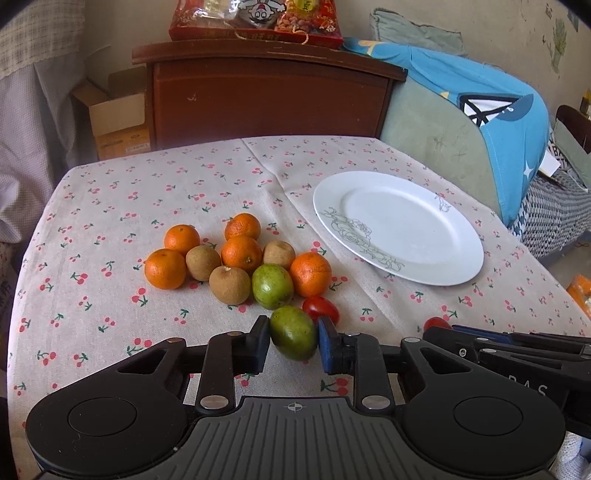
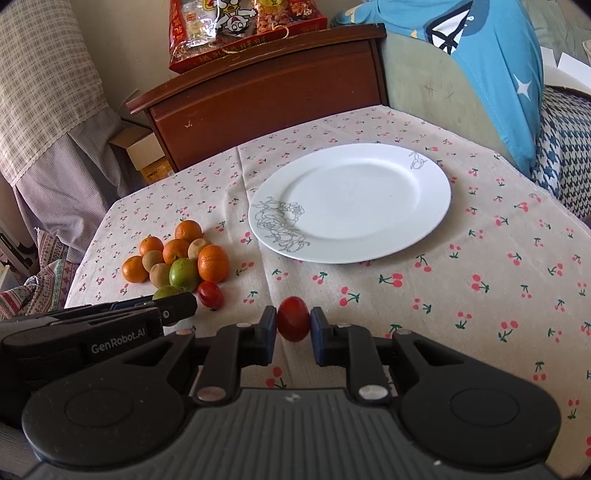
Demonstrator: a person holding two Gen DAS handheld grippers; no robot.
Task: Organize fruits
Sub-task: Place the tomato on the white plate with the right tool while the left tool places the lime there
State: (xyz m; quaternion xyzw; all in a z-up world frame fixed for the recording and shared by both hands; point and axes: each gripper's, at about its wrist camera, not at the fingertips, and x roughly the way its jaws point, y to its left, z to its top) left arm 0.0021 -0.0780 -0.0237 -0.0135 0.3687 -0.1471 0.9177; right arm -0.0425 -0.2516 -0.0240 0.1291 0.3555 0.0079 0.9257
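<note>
My left gripper (image 1: 293,339) is shut on a green fruit (image 1: 293,332), held just above the cloth near the pile. The pile holds several oranges (image 1: 241,253), brown fruits (image 1: 229,284), another green fruit (image 1: 272,286) and a red cherry tomato (image 1: 320,309). My right gripper (image 2: 293,326) is shut on a red cherry tomato (image 2: 293,323), in front of the white plate (image 2: 424,210). The plate (image 1: 454,258) has nothing on it. The left gripper (image 2: 166,308) shows in the right wrist view, and the right gripper's fingers (image 1: 476,330) in the left.
The table has a cherry-print cloth (image 2: 480,314). Behind it stand a brown wooden cabinet (image 1: 266,99) with a red snack box (image 1: 255,22), a cardboard box (image 1: 118,118) and a chair draped in blue cloth (image 1: 491,103).
</note>
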